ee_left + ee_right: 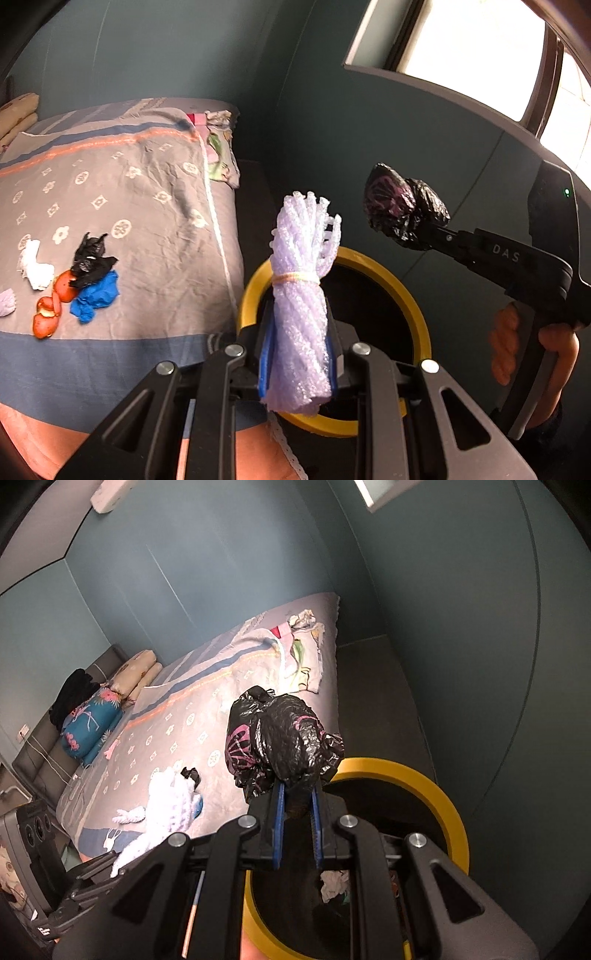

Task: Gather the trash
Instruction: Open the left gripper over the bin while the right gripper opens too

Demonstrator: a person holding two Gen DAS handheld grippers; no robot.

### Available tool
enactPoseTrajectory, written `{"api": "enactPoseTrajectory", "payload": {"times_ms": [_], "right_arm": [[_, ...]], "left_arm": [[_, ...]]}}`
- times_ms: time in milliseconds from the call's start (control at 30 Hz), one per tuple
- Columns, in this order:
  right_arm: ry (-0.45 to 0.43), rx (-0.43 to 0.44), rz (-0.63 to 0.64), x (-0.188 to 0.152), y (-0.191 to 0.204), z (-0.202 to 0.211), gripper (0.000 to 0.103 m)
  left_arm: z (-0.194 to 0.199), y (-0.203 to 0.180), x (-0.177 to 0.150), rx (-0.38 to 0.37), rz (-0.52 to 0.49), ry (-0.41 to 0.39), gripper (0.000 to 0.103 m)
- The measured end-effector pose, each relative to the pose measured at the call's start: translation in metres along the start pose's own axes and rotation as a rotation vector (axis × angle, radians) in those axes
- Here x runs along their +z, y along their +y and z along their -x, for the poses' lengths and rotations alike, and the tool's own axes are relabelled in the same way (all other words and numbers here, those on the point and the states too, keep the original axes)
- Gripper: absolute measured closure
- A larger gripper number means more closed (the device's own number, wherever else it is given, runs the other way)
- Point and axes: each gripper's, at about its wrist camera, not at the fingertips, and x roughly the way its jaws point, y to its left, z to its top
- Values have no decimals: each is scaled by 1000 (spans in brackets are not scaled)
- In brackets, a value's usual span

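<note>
Left gripper point(297, 369) clamps a banded lavender foam net point(299, 295) — right gripper point(297, 834) pinches a crumpled black bag point(284, 738).

At the bottom of the left wrist view, the left tool point(298, 363) is matte black, with angular linkage arms cut by triangular openings, four round silver pivot screws, and blue finger pads. The right tool point(297, 836), at the bottom of the right wrist view, has the same build: black arms, silver screws, blue pads with ridged inner faces. At the right of the left wrist view its black body carries pale letters "DAS" and a small green light, above a bare-skinned hand point(532, 343).
</note>
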Motion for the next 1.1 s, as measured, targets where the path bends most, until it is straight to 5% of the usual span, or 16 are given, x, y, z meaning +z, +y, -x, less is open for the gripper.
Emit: {"api": "enactPoseTrajectory", "payload": {"times_ms": [733, 1100], "right_arm": [[45, 4, -72, -11, -32, -13, 85], [9, -28, -115, -8, -40, -5, 66]], "left_arm": [[-40, -22, -9, -62, -46, 122, 80], [-26, -11, -6, -67, -12, 73, 37]]}}
